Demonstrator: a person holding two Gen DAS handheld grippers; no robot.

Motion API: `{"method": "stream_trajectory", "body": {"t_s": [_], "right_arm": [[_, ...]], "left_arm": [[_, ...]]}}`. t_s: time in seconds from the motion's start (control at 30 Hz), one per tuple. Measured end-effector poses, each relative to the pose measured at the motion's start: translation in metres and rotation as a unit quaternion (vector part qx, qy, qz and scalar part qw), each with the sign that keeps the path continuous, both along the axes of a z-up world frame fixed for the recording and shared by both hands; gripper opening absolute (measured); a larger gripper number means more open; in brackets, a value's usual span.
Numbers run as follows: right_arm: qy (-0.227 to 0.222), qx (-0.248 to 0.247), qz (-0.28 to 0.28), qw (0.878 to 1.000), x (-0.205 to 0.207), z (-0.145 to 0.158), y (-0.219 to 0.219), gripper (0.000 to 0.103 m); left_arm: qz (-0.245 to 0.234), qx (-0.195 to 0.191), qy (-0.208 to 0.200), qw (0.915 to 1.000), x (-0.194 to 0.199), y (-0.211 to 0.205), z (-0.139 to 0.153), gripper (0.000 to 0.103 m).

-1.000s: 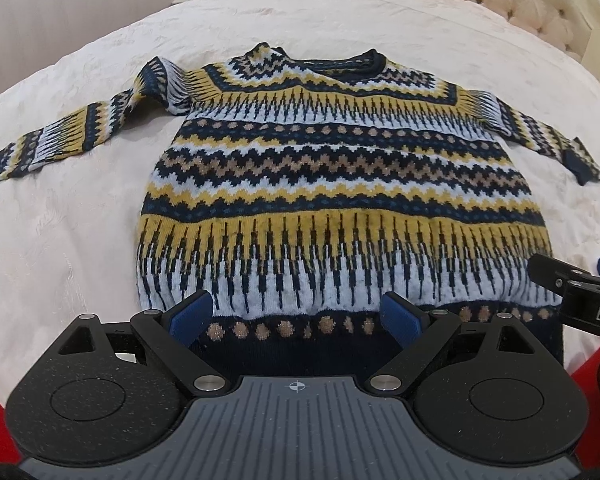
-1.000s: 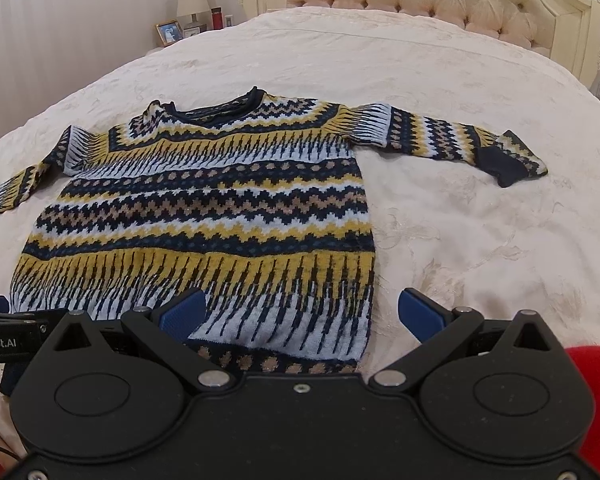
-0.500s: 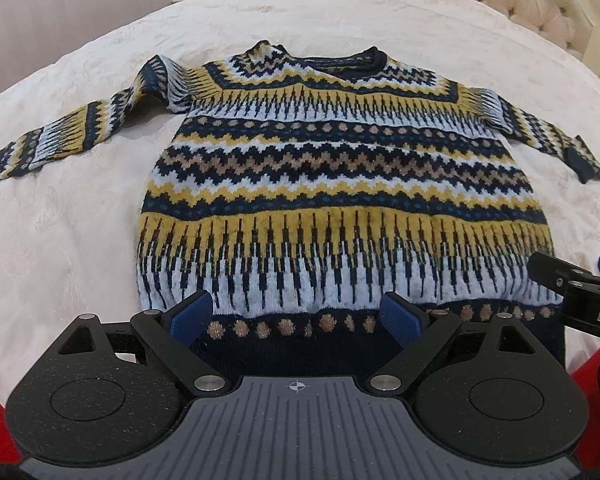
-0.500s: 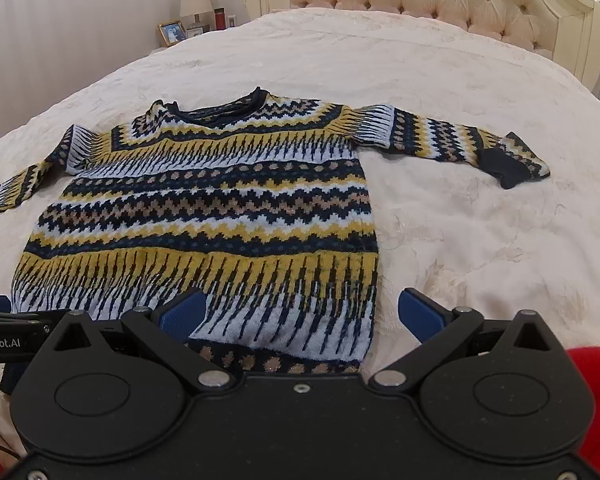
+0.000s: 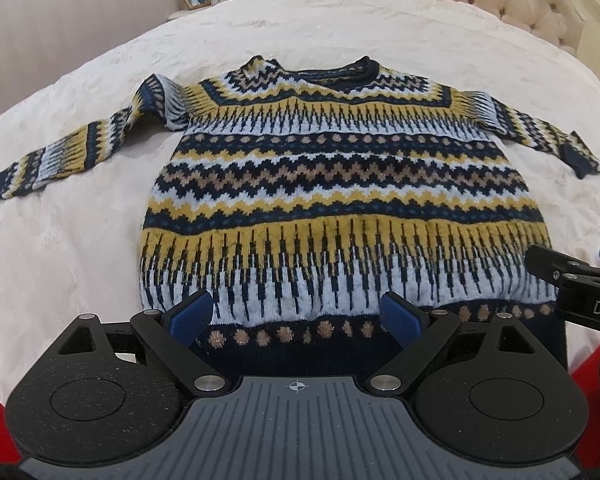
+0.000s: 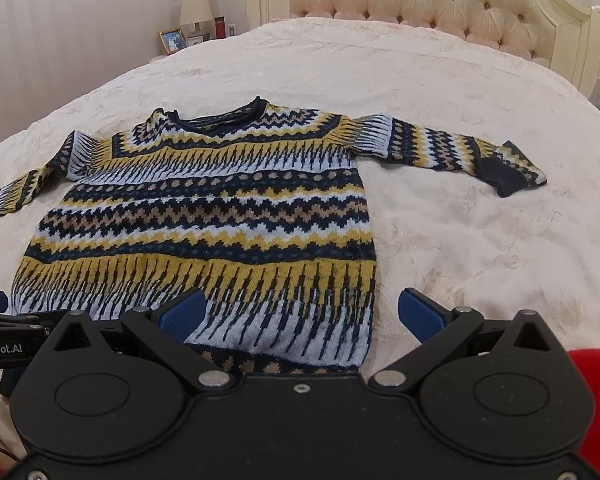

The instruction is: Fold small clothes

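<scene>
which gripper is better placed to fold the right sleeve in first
Right, probably. The right gripper hangs open over the sweater's right hem corner, on the same side as the right sleeve. The left gripper, also open, sits mid-hem, farther from that sleeve.

Both hand-held grippers wide apart
</scene>
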State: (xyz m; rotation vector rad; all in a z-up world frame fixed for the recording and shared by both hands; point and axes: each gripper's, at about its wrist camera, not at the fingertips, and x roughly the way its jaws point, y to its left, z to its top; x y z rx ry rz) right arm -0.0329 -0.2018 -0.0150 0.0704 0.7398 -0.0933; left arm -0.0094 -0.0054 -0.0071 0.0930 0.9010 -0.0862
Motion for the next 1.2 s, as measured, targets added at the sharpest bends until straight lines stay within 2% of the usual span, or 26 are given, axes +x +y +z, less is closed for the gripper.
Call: {"method": "stream_trajectory", "body": {"t_s": [0.13, 0.23, 0.4, 0.57, 0.67, 0.83, 0.97, 1.03, 1.1, 1.2], "right_arm": [[-0.031, 0.002, 0.007, 1.000, -0.007, 0.003, 0.000, 0.102], [-0.049, 0.005, 0.019, 0.999, -0.011, 0.005, 0.002, 0.102], [-0.041, 0.001, 0.042, 0.998, -0.008, 0.008, 0.008, 0.091], [-0.025, 0.045, 0.041, 0.998, -0.003, 0.011, 0.000, 0.087], [-0.019, 0.069, 0.043, 0.997, 0.004, 0.015, -0.005, 0.083], [-0.030, 0.075, 0.069, 0.994, 0.026, 0.031, -0.011, 0.077], [-0.039, 0.062, 0.078, 0.994, 0.051, 0.042, -0.014, 0.077], [-0.047, 0.046, 0.086, 0.994, 0.066, 0.047, -0.014, 0.076], [-0.054, 0.036, 0.094, 0.993, 0.078, 0.051, -0.015, 0.076], [-0.063, 0.022, 0.110, 0.992, 0.102, 0.055, -0.014, 0.076]], "left_arm": [[-0.004, -0.002, -0.006, 1.0000, -0.001, 0.000, 0.003, 0.091], [0.004, -0.023, -0.014, 0.9996, 0.000, 0.006, 0.010, 0.091], [0.015, -0.062, -0.015, 0.9978, 0.005, 0.016, 0.026, 0.091], [0.016, -0.055, -0.057, 0.9967, 0.013, 0.021, 0.055, 0.091], [0.010, -0.064, -0.075, 0.9951, 0.023, 0.024, 0.072, 0.091], [-0.002, -0.109, -0.095, 0.9895, 0.052, 0.032, 0.095, 0.091], [0.014, -0.157, -0.088, 0.9836, 0.085, 0.041, 0.100, 0.091], [0.030, -0.159, -0.083, 0.9833, 0.102, 0.043, 0.099, 0.091], [0.041, -0.146, -0.078, 0.9853, 0.119, 0.042, 0.097, 0.091], [0.036, -0.127, -0.080, 0.9880, 0.143, 0.037, 0.092, 0.091]]}}
